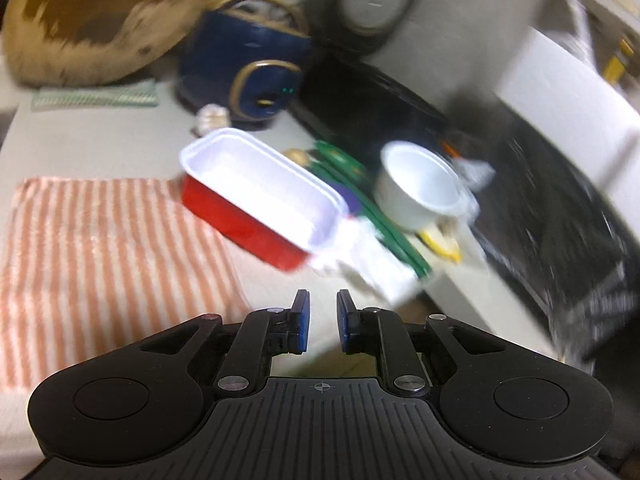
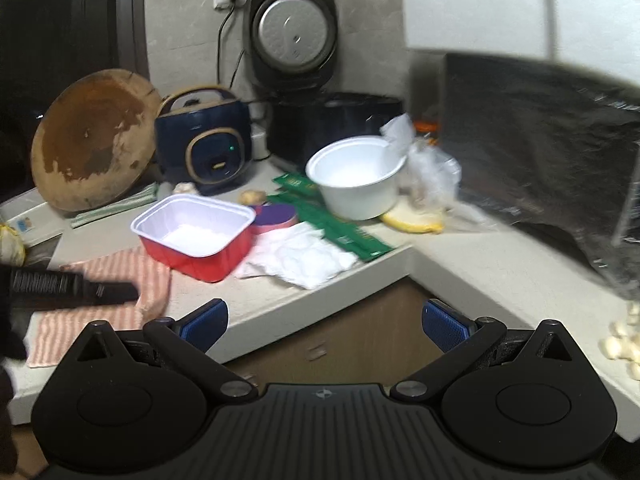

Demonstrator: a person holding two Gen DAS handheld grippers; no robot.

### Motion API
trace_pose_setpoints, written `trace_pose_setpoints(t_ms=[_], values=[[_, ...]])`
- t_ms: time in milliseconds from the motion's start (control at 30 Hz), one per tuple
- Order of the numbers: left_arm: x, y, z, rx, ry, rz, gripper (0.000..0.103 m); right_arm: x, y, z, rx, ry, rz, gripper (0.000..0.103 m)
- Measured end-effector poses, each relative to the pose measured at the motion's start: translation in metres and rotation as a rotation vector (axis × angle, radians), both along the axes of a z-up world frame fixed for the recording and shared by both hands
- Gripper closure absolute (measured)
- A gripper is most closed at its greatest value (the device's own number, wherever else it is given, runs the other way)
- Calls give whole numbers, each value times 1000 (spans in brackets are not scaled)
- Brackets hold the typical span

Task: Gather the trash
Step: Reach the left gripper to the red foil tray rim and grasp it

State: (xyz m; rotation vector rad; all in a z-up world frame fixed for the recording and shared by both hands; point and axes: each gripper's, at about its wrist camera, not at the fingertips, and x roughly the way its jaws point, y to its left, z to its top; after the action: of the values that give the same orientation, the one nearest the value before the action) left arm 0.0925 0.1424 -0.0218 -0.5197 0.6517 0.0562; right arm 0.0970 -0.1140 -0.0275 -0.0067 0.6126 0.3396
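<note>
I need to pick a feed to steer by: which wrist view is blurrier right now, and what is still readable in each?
Left wrist view: heavy motion smear on the red tray and white bowl; only the left claw is crisp. Right wrist view: sharper, the tray and bowl readable, edges fisheye-bent, black bag smeared.

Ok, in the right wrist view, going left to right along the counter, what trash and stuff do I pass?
Striped cloth → red tray → crumpled white paper → white bowl → banana peel → black bag.
</note>
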Motion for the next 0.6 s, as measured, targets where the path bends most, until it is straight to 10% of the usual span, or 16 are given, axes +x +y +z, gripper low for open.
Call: trace_pose_setpoints(t_ms=[200, 600], values=[[54, 61, -14, -82, 20, 125, 86, 53, 33, -17, -59, 99, -51, 0], [116, 83, -32, 55, 78, 87, 77, 111, 59, -33, -100, 144, -139, 0]])
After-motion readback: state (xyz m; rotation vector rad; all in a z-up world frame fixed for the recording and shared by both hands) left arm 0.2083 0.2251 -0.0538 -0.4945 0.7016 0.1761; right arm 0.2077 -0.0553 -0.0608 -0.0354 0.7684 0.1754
